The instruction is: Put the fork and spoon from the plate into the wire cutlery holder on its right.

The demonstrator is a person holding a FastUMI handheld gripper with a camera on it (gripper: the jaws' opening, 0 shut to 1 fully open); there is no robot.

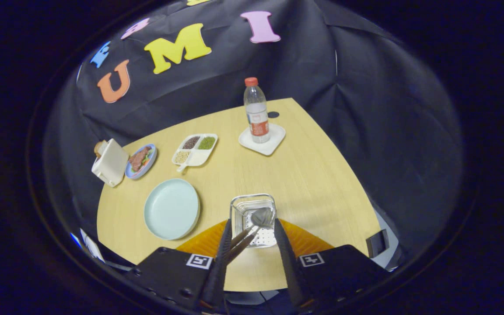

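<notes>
The wire cutlery holder [252, 204] stands on the wooden table just ahead of my fingers, to the right of the pale green plate [172, 209], which has nothing on it. The spoon [261, 216] rests with its bowl inside the holder. Its handle slants back towards my left finger. A second slim handle, the fork [237, 239], lies alongside it. My gripper [252, 221] hovers over the holder with its fingers spread wide. The two handles pass close by the left finger; the right finger is apart from them.
Beyond the holder, a water bottle [256, 111] stands on a white coaster [262, 140]. A divided tray of grains [195, 149], a blue plate of food [141, 161] and a white toaster [110, 162] line the far left. The table's right edge curves away close to the holder.
</notes>
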